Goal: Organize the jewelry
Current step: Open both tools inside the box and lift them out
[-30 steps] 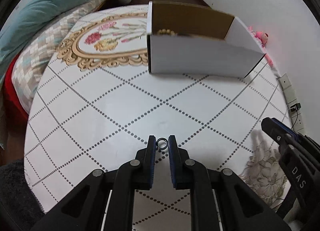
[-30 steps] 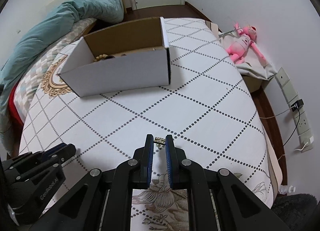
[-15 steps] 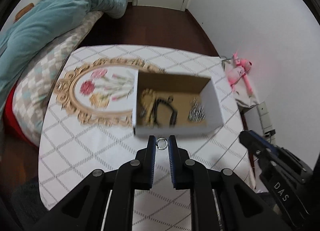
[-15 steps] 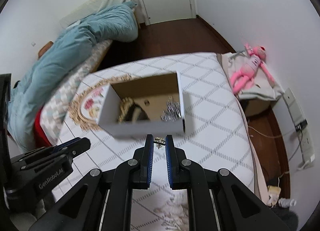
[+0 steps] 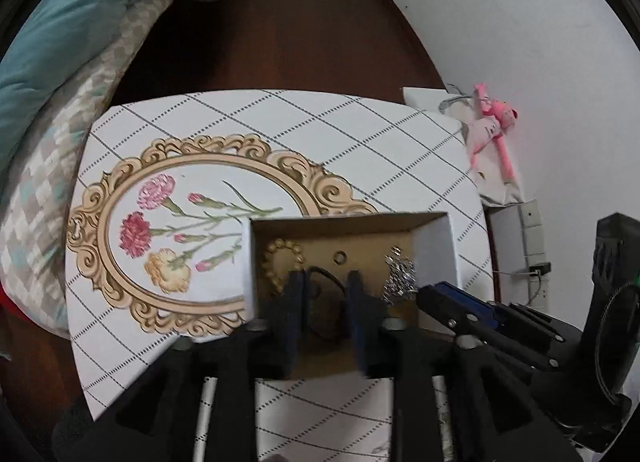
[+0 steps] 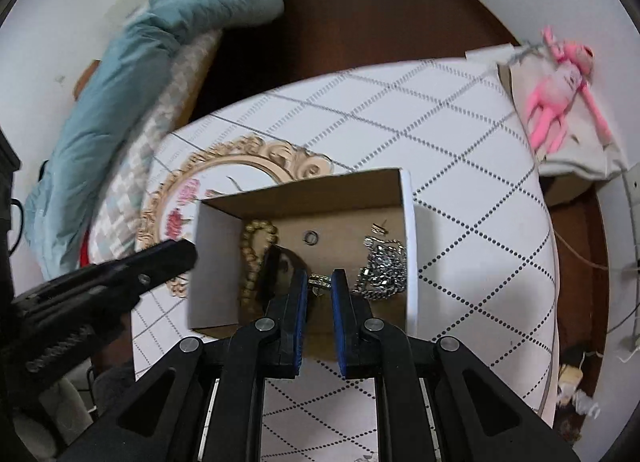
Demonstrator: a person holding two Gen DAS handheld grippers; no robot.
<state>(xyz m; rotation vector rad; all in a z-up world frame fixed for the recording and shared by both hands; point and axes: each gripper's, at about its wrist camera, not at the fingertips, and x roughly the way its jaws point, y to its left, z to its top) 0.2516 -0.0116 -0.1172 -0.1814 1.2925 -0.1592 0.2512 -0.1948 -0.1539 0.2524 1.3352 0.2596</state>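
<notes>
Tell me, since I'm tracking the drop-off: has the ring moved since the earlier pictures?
Yes. The ring has left the left hand-held gripper, whose jaws are opening, and now lies inside the box.

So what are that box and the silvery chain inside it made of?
The box looks like cardboard: matte brown inside, white outside, with thin folded walls. The chain seems to be polished metal, its links throwing bright glints, though plated plastic can't be ruled out.

White walls [image 5: 500, 21], dark wood floor [image 5: 280, 33], teal-quilted bed [image 5: 72, 21].
</notes>
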